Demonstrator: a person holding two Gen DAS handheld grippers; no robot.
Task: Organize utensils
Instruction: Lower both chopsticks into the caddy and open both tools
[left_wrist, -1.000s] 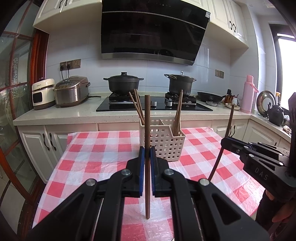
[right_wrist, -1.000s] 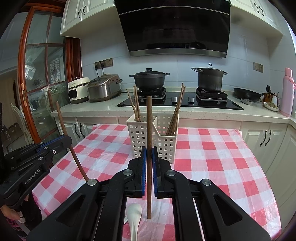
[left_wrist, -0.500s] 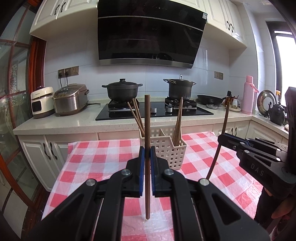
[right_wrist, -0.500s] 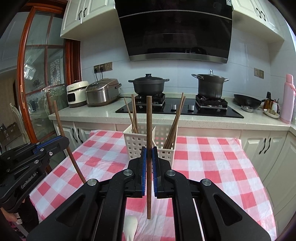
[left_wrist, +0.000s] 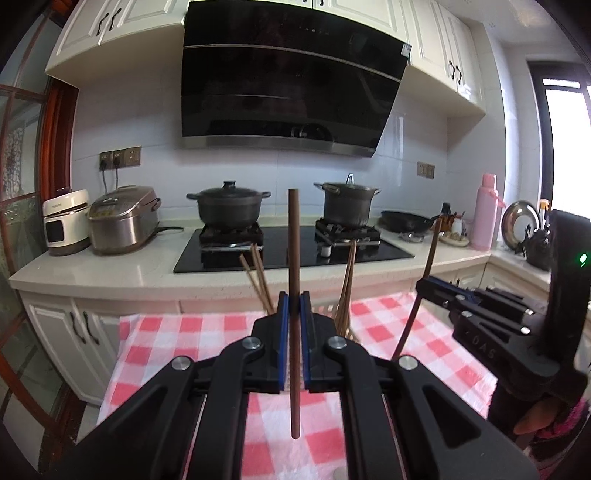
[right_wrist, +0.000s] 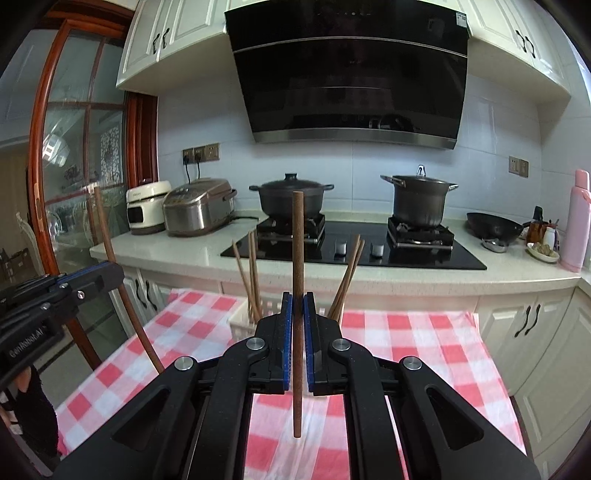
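Only right view shows basket – partly

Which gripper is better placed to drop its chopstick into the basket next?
Neither clearly. The left gripper and right gripper each hold an upright chopstick lined up with the basket ahead, between its two chopstick bundles.

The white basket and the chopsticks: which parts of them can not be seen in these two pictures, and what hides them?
- Left wrist view: the white basket is hidden behind the left gripper; only the chopsticks standing in it show.
- Right wrist view: only a corner of the basket shows beside the right gripper.
- The dividers inside the basket are hidden in both views.
- The lower end of the left gripper's held chopstick disappears behind the right gripper.
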